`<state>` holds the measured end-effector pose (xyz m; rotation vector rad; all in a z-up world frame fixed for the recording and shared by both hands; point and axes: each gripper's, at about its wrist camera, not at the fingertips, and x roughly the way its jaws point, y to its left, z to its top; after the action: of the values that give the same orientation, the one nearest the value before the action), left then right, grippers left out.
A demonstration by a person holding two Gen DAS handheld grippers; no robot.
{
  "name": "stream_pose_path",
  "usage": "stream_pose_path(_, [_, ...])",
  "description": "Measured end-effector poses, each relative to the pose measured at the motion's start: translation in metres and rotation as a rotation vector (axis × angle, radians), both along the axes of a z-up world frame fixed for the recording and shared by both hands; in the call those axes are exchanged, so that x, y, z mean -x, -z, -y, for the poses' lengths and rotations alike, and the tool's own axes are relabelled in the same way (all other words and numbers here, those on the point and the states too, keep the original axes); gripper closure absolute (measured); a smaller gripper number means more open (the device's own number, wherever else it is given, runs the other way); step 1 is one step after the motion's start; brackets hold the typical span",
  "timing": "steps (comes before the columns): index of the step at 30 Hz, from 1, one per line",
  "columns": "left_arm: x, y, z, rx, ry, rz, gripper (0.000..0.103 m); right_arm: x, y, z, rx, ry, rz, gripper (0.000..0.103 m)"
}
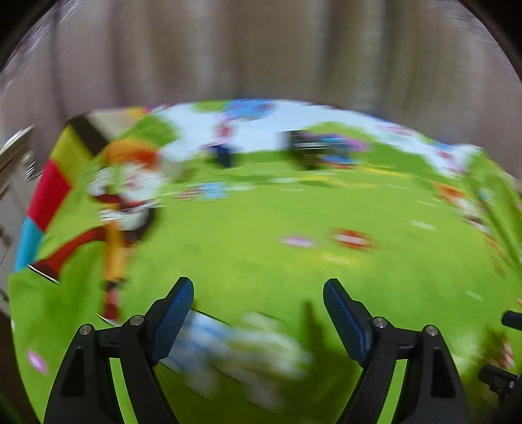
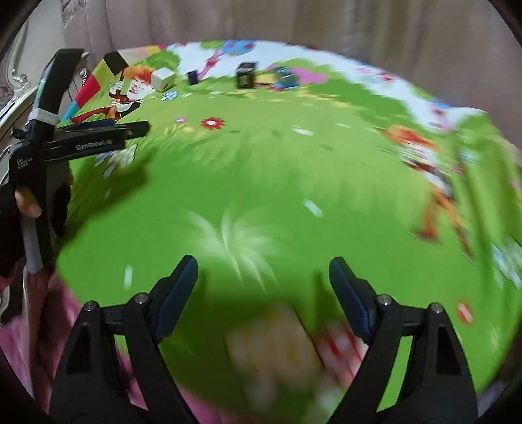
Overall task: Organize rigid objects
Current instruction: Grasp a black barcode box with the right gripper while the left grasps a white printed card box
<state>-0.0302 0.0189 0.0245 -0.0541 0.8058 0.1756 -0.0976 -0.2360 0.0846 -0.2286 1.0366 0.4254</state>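
Right wrist view: both grippers' fingers (image 2: 182, 287) spread, white cube (image 2: 163, 79) far ahead.

The left hand-held gripper (image 1: 258, 290) is showing matt black plastic arms with small metal pins, and its blue pads (image 1: 173, 321) are looking finely ribbed — rubbery. The right hand-held gripper (image 2: 263, 269) is looking the same. A smooth printed green cloth (image 2: 261, 169) is covering the tabletop. Behind it, a soft beige curtain (image 2: 326, 22) is hanging in folds. The white cube (image 2: 162, 79) is appearing smooth — faintly glossy.
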Motion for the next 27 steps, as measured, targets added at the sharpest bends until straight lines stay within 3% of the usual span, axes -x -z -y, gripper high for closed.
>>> stream_pose_path(2, [-0.019, 0.01, -0.039, -0.001, -0.079, -0.042, 0.02, -0.038, 0.018, -0.029, -0.01, -0.006, -0.04, 0.018])
stream_pose_path(3, [-0.03, 0.015, -0.056, 0.017, -0.109, -0.069, 0.02, -0.053, 0.024, -0.04, -0.02, -0.008, -0.049, 0.014])
stream_pose_path(7, [-0.068, 0.019, -0.094, 0.019, -0.153, -0.099, 0.02, -0.112, 0.035, -0.083, -0.013, -0.003, -0.013, 0.01])
stream_pose_path(9, [-0.09, 0.016, -0.095, -0.039, -0.12, -0.097, 0.02, -0.135, 0.04, -0.1, 0.002, -0.007, -0.007, 0.006])
stream_pose_path(13, [-0.134, 0.016, -0.083, -0.253, -0.064, -0.093, 0.02, -0.184, 0.045, -0.121, 0.002, -0.003, -0.018, 0.003])
stream_pose_path(16, [-0.163, 0.014, -0.085, -0.33, -0.072, -0.108, 0.02, -0.218, 0.05, -0.137, 0.006, -0.014, -0.026, 0.003])
stream_pose_path(21, [-0.197, 0.016, -0.091, -0.353, -0.065, -0.115, 0.019, -0.279, 0.056, -0.164, 0.011, -0.016, -0.04, 0.003])
stream_pose_path(25, [-0.203, 0.016, -0.103, -0.282, -0.073, -0.113, 0.018, -0.318, 0.061, -0.184, 0.015, -0.008, -0.044, 0.002])
stream_pose_path(26, [-0.202, 0.015, -0.108, -0.247, -0.072, -0.111, 0.023, -0.321, 0.062, -0.187, 0.012, -0.013, -0.041, 0.002])
stream_pose_path(27, [-0.2, 0.015, -0.112, -0.212, -0.07, -0.108, 0.064, -0.323, 0.061, -0.189, 0.005, -0.028, -0.03, 0.013])
